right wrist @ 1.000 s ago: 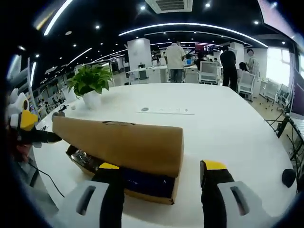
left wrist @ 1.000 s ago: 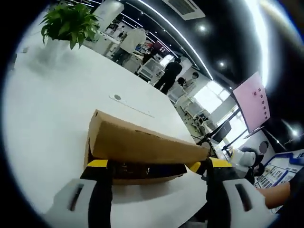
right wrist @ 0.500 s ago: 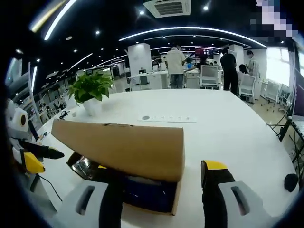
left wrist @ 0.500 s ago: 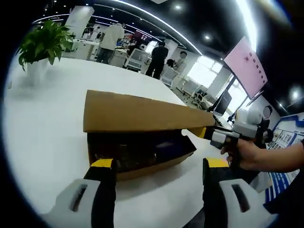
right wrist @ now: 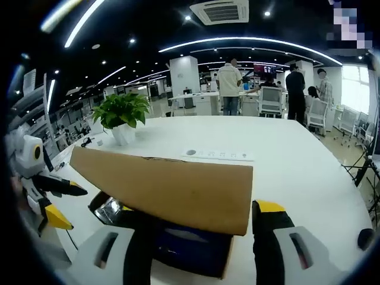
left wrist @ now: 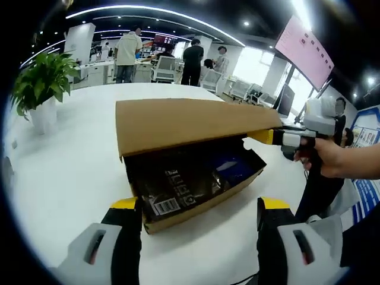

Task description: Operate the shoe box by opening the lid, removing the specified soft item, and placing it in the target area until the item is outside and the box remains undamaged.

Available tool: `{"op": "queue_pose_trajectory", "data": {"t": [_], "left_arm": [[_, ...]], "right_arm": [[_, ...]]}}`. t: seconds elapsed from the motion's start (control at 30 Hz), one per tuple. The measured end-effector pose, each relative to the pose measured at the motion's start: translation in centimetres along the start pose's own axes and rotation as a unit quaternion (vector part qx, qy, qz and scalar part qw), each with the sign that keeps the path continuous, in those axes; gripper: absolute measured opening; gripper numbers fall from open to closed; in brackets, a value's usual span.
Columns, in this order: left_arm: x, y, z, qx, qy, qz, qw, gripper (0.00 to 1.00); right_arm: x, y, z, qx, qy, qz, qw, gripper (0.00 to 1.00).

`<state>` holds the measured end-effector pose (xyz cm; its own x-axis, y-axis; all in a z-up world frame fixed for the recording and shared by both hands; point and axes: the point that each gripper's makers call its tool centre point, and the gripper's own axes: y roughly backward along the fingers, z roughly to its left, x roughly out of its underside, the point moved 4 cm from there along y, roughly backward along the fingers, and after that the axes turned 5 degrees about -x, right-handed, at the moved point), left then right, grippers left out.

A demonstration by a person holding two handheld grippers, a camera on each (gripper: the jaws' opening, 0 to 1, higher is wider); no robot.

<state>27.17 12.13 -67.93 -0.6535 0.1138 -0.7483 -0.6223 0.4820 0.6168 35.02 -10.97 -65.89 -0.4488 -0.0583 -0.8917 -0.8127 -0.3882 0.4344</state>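
Note:
A brown cardboard shoe box (left wrist: 196, 205) lies on the white table (left wrist: 71, 178) with its lid (left wrist: 190, 122) lifted at a slant. Inside lies a dark shiny plastic-wrapped item (left wrist: 178, 181) with a barcode label, and something blue (left wrist: 228, 169) beside it. My left gripper (left wrist: 199, 205) is open in front of the box's open side, touching nothing. In the left gripper view my right gripper (left wrist: 267, 137), held by a hand, has a yellow fingertip against the lid's far corner. The right gripper view shows the lid (right wrist: 172, 187) across my open right gripper (right wrist: 203, 209); the left gripper (right wrist: 65, 205) stands at the left.
A potted plant (left wrist: 38, 83) stands on the table beyond the box, and a flat socket strip (right wrist: 217, 155) lies behind it. Several people (right wrist: 228, 80) stand by desks and chairs at the back. A pink screen (left wrist: 303, 50) hangs at the right.
The lid has risen higher on the right gripper's side. The left gripper's camera has swung round and nearer to the open side, so more of the wrapped contents shows.

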Motion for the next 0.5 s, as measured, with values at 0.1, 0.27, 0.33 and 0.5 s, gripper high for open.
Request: {"op": "queue_pose_trajectory", "data": {"t": [0.1, 0.27, 0.33, 0.5], "left_arm": [[0.1, 0.0, 0.2, -0.003, -0.018, 0.004, 0.9998, 0.81], [0.3, 0.0, 0.4, -0.002, -0.015, 0.009, 0.9998, 0.81], [0.5, 0.0, 0.5, -0.003, -0.020, 0.013, 0.9997, 0.81], [0.9, 0.0, 0.5, 0.001, -0.039, 0.023, 0.9990, 0.81]], "right_arm": [[-0.2, -0.2, -0.3, 0.005, 0.013, -0.001, 0.9999, 0.58], [-0.6, -0.5, -0.5, 0.010, 0.045, 0.001, 0.9989, 0.46], [-0.7, -0.7, -0.7, 0.012, 0.052, 0.000, 0.9986, 0.43], [-1.0, -0.9, -1.6, 0.027, 0.058, 0.001, 0.9979, 0.32]]}}
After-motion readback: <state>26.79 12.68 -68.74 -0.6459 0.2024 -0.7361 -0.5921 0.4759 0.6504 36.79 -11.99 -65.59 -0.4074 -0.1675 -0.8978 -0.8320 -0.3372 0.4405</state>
